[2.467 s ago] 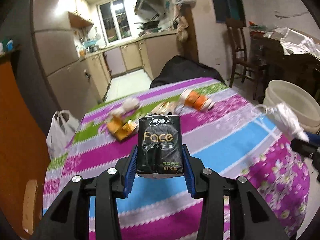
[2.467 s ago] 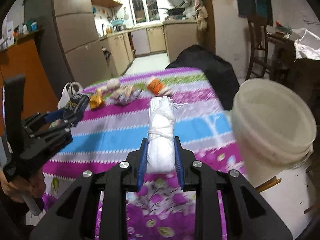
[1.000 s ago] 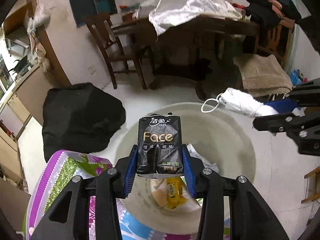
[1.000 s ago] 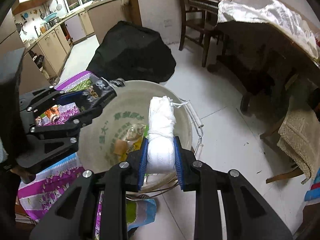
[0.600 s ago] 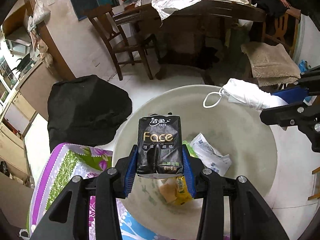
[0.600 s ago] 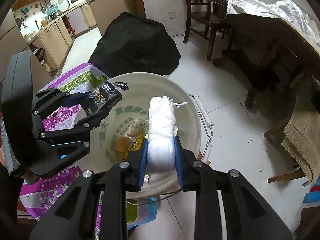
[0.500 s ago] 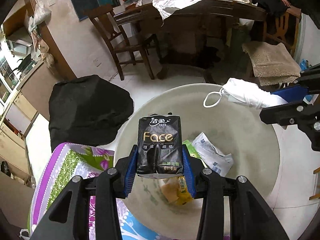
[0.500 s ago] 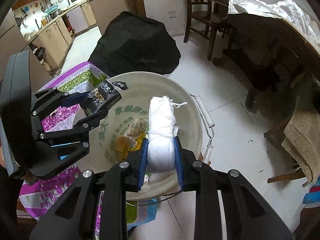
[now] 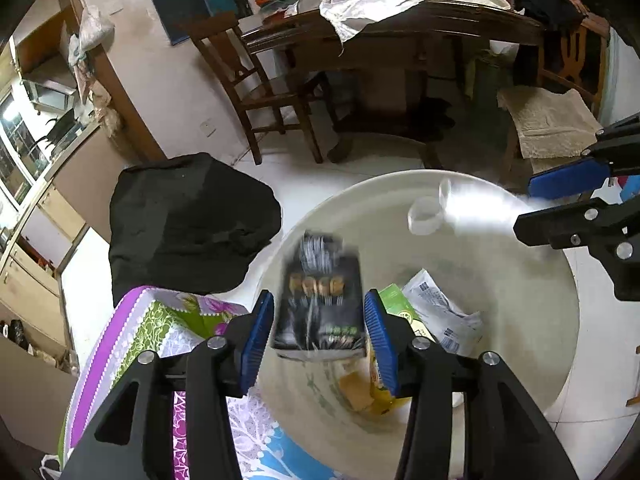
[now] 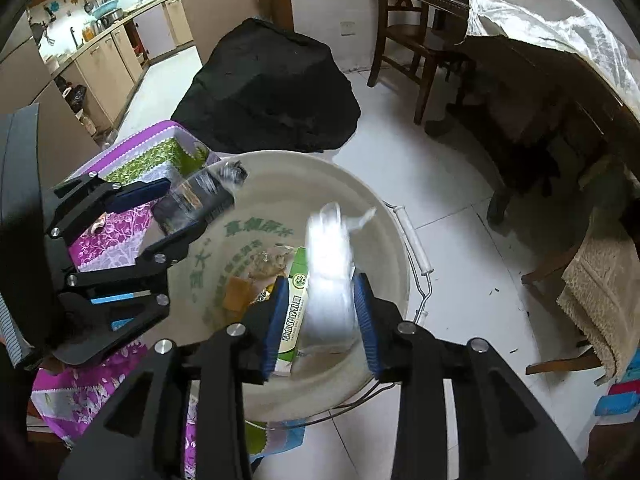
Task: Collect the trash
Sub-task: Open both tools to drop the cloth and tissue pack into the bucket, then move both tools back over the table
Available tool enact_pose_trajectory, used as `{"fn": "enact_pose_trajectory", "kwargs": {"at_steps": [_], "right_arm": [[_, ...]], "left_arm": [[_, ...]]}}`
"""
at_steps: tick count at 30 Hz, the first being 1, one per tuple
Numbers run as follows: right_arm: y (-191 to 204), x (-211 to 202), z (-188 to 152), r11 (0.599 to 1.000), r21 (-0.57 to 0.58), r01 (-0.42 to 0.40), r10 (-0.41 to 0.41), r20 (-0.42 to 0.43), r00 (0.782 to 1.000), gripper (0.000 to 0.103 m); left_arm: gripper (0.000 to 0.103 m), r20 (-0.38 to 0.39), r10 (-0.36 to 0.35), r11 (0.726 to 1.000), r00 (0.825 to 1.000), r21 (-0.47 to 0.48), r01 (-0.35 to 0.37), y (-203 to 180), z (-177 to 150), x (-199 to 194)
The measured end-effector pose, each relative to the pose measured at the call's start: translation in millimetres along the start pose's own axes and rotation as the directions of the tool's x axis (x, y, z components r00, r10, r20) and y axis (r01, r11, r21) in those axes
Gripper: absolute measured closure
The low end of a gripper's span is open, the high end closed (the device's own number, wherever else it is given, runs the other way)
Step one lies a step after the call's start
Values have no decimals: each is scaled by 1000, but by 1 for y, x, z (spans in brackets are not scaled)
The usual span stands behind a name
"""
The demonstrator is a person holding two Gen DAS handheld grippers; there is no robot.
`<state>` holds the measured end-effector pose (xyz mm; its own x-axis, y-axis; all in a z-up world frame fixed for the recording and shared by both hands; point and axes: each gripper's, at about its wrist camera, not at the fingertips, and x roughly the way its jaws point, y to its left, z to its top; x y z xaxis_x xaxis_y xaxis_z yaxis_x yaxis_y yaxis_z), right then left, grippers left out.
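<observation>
Both your tools hang over the bucket (image 10: 394,240) so drops land inside: left tool (image 9: 319,330) spread wide, tissue pack (image 9: 320,300) falling; right tool (image 10: 318,320) wide, white bundle (image 10: 330,272) falling.

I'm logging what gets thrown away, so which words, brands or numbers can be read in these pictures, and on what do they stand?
Nothing reads cleanly.
black tissue pack: gold lettering, motion-blurred, unreadable.
bucket: green Chinese characters on the inner wall, too distorted to quote.
green-and-white carton: dark print beside a round logo, too small.
white printed wrapper: fine print, too small.
white bundle: no text visible.
</observation>
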<state>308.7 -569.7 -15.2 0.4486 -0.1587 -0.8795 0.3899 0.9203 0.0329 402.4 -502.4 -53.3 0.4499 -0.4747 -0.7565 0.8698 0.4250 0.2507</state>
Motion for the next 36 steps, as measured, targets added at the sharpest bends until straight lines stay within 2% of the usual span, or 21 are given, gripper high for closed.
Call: {"fn": "enact_pose_trajectory", "kwargs": {"at_steps": [14, 21, 23, 26, 29, 31, 36], "right_arm": [[10, 4, -3, 1000, -22, 20, -20, -14, 1000, 71], [13, 2, -6, 999, -28, 40, -40, -10, 999, 71], [17, -3, -8, 997, -30, 64, -64, 23, 998, 70], [20, -11, -12, 998, -4, 58, -58, 82, 995, 56], [30, -23, -20, 994, 20, 103, -105, 201, 974, 54], [39, -26, -25, 993, 18, 113, -114, 251, 961, 52], [62, -29, -44, 998, 53, 38, -54, 348, 936, 44]], "left_arm": [[54, -12, 25, 1000, 1000, -14, -25, 10, -9, 1], [54, 6, 53, 998, 999, -17, -53, 13, -15, -12], [54, 20, 61, 998, 998, -17, -60, 13, -19, -19], [48, 40, 95, 995, 995, -31, -94, 14, -23, -27], [48, 63, 128, 990, 990, -65, -124, 18, -35, -41], [47, 83, 153, 984, 985, -101, -144, 24, -46, -53], [38, 101, 220, 959, 970, -206, -196, 45, -89, -80]]}}
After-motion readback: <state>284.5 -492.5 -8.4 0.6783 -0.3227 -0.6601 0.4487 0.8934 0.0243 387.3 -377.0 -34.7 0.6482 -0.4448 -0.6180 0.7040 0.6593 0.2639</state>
